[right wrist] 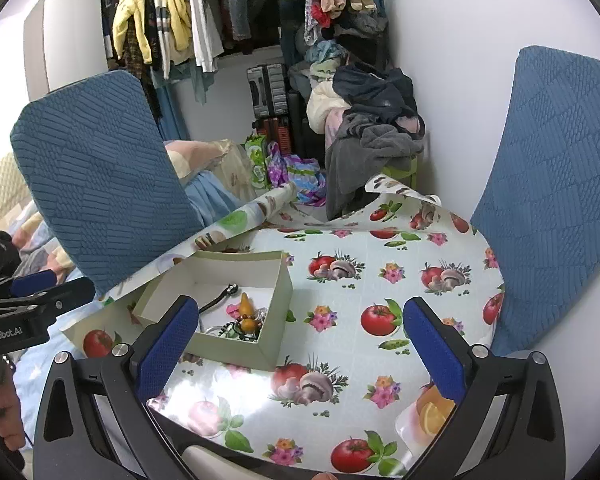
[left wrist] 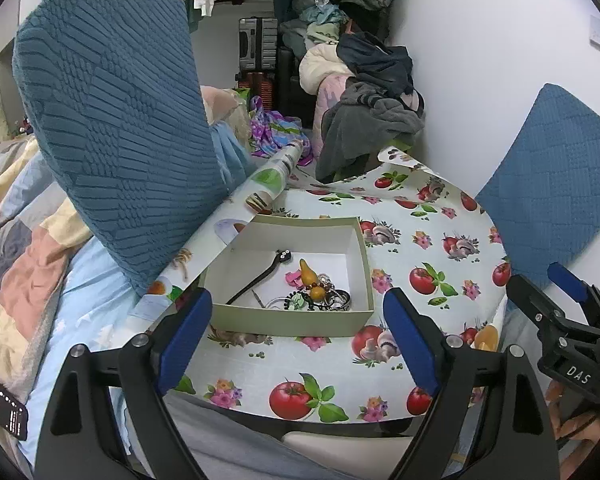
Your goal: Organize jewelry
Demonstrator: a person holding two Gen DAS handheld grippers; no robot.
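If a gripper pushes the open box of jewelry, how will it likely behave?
The box looks like thin card, so it is probably light and would slide on the glossy tablecloth. Its low, wide shape makes tipping unlikely. The jewelry piled in one corner may shift.

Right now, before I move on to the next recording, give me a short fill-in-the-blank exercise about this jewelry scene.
1. The jumbled jewelry lies inside a shallow pale-green cardboard ____.
2. The round table's glossy cloth is printed with mushrooms, flowers and red ____.
3. The left gripper and the right gripper both hold ____.
4. The textured chair covers are ____ in colour.

Missing words: box; tomatoes; nothing; blue
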